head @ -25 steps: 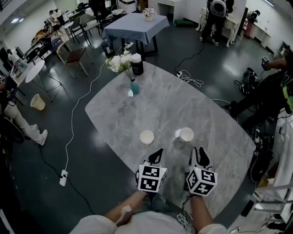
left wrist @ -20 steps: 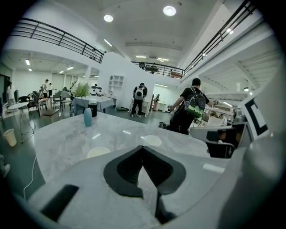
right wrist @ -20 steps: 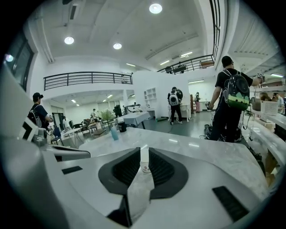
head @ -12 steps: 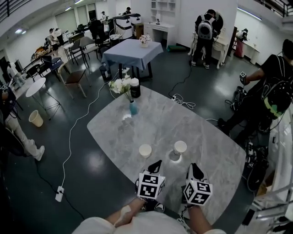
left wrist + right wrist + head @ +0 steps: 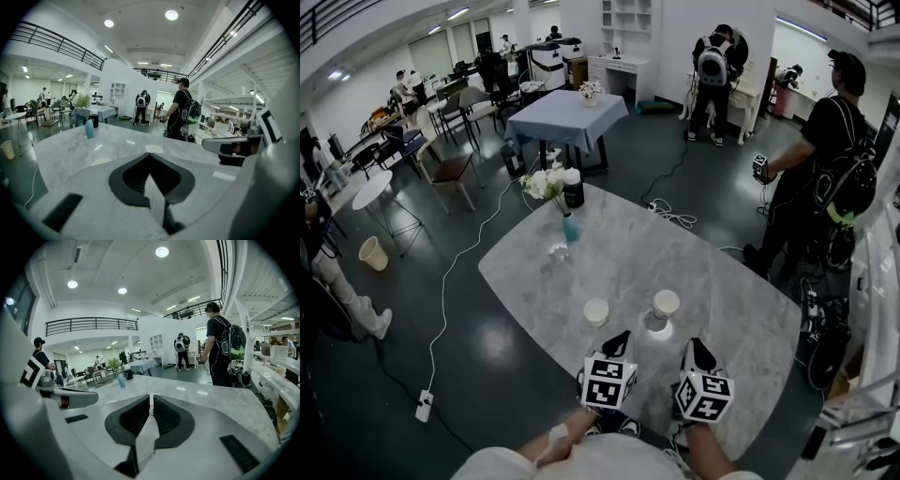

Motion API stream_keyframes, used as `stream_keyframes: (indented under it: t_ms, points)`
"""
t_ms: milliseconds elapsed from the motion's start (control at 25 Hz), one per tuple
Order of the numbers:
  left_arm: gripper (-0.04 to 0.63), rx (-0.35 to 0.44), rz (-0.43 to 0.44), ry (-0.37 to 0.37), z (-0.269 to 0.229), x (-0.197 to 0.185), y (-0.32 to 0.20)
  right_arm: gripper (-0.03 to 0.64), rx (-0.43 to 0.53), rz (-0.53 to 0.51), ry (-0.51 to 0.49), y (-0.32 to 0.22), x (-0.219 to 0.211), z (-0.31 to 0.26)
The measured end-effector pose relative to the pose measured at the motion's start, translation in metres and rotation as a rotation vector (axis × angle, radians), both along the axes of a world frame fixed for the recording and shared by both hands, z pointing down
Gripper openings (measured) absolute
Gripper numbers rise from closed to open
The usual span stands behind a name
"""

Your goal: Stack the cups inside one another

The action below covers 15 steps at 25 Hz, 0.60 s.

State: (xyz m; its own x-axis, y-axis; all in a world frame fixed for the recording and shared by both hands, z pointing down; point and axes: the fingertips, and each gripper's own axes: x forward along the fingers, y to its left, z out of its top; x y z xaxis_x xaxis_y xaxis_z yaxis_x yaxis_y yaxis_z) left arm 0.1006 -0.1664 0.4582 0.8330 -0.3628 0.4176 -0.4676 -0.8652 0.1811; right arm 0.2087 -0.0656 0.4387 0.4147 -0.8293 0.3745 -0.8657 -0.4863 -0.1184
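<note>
Stacking not begun: left cup [image 5: 596,311] & right cup [image 5: 666,303] sit apart on table [image 5: 609,246]; left gripper [image 5: 622,337] jaws together, right gripper [image 5: 696,345] jaws closing, both empty; next needs jaws reopened round one cup.

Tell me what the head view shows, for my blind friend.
Two white cups, left cup and right cup, stand apart on a grey marble table. Just short of them hover the left tool and right tool, both empty, the right one's jaws closing.
</note>
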Motion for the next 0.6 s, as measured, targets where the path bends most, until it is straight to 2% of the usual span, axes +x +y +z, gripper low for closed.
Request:
stream_keyframes:
  t_ms: [280, 440, 600]
  points:
    - [-0.005, 0.000, -0.005, -0.009, 0.0041, -0.0033, -0.0030, 0.027, -0.001, 0.004, -0.008, -0.0011, 0.0002, 0.0032]
    - [-0.005, 0.043, -0.016, -0.013, 0.0022, -0.0071, -0.0071, 0.028, -0.002, 0.005, -0.010, -0.0030, -0.0010, 0.0052]
    - [-0.005, 0.018, -0.024, 0.009, -0.0005, -0.0070, -0.0080, 0.028, -0.005, 0.005, -0.010, -0.0035, -0.0007, 0.0038]
